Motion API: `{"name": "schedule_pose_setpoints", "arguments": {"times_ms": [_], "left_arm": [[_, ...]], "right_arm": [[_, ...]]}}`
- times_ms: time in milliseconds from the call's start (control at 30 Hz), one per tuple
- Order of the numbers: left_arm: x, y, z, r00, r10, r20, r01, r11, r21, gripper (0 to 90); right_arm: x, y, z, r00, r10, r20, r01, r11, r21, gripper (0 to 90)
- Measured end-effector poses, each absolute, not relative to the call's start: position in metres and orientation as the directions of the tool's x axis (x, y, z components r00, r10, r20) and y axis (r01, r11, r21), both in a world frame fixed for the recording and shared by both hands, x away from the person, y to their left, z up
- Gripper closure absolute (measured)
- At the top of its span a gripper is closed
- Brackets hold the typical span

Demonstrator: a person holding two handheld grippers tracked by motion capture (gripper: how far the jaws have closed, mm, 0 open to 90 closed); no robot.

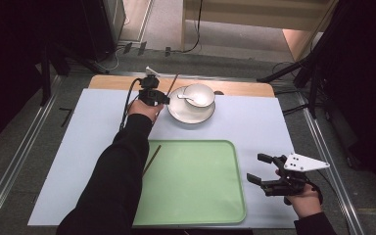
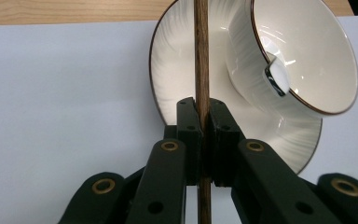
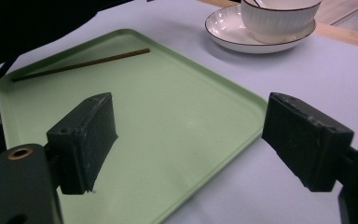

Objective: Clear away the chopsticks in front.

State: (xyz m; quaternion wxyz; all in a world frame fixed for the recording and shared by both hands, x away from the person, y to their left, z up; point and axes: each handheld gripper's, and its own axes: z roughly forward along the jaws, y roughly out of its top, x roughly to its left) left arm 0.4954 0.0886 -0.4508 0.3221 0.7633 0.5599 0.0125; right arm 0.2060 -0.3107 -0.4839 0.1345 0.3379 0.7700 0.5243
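My left gripper (image 1: 164, 97) (image 2: 204, 109) is shut on a dark wooden chopstick (image 1: 172, 83) (image 2: 201, 56) just left of a white plate (image 1: 178, 113) (image 2: 177, 70). On that plate stands a white bowl (image 1: 201, 93) (image 2: 303, 51) with a white spoon (image 1: 188, 99) (image 2: 277, 77) in it. A second chopstick (image 1: 152, 159) (image 3: 81, 64) lies across the left edge of the green tray (image 1: 196, 181) (image 3: 168, 107). At the tray's right side my right gripper (image 1: 255, 168) (image 3: 189, 140) stands open with nothing between its jaws. The plate (image 3: 228, 28) and bowl (image 3: 279, 21) lie beyond the tray.
A pale blue mat (image 1: 78, 147) covers the wooden table (image 1: 112, 82). Metal rails (image 1: 14, 166) run along both sides of the table on the floor. The person's left sleeve (image 1: 112, 186) crosses the tray's left edge.
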Motion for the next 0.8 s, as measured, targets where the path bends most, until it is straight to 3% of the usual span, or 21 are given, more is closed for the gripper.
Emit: {"name": "schedule_pose_setpoints", "arguments": {"times_ms": [800], "left_arm": [[0.412,0.145,-0.424,0.426,0.842,-0.332,0.812,-0.193,0.551,86.2]], "right_arm": [[0.206,-0.307,-0.482,-0.738,0.66,0.136,0.37,0.228,0.901,17.9]]}}
